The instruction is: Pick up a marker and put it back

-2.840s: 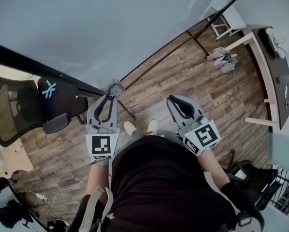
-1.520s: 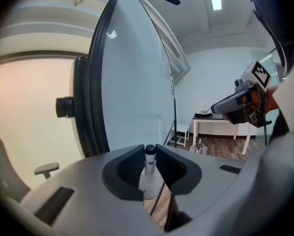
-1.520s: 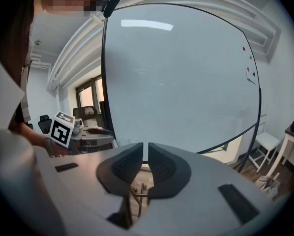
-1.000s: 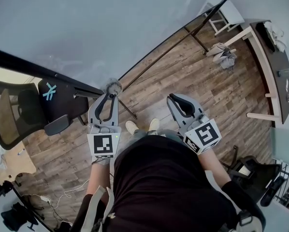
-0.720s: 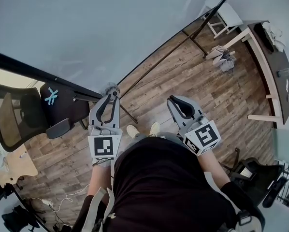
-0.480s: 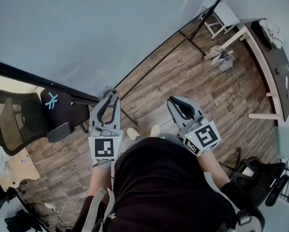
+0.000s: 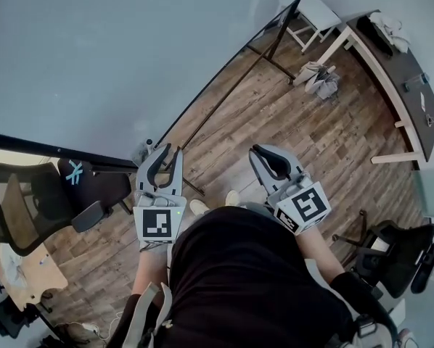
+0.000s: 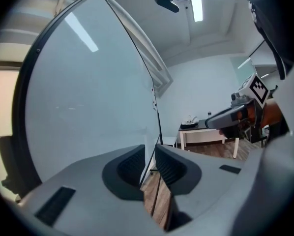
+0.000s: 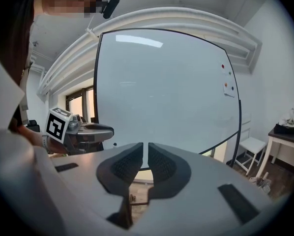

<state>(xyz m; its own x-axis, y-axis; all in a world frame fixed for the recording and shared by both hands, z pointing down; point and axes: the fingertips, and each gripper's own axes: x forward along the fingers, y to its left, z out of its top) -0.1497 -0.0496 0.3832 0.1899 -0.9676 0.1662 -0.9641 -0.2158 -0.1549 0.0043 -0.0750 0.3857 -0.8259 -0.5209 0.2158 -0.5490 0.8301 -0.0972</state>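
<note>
Left tool (image 7: 168,151), slightly parted, and right tool (image 7: 258,151), practically closed, face the whiteboard (image 7: 130,49) empty, presumably seeking a marker.

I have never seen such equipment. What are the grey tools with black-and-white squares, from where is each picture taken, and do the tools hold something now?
No robot is here. A person stands on a wooden floor in front of a large whiteboard and holds a hand tool with two jaws in each hand: the left gripper and the right gripper. The cube with the squares is a part of the tool.

The head view comes from a camera on the person's head that looks down. Each of the other two views comes from a camera on one gripper and looks along its jaws.

The left jaws stand apart and the right jaws are almost together. Nothing is between either pair. I see no marker clearly. An office chair stands at the left and a table at the far right.
</note>
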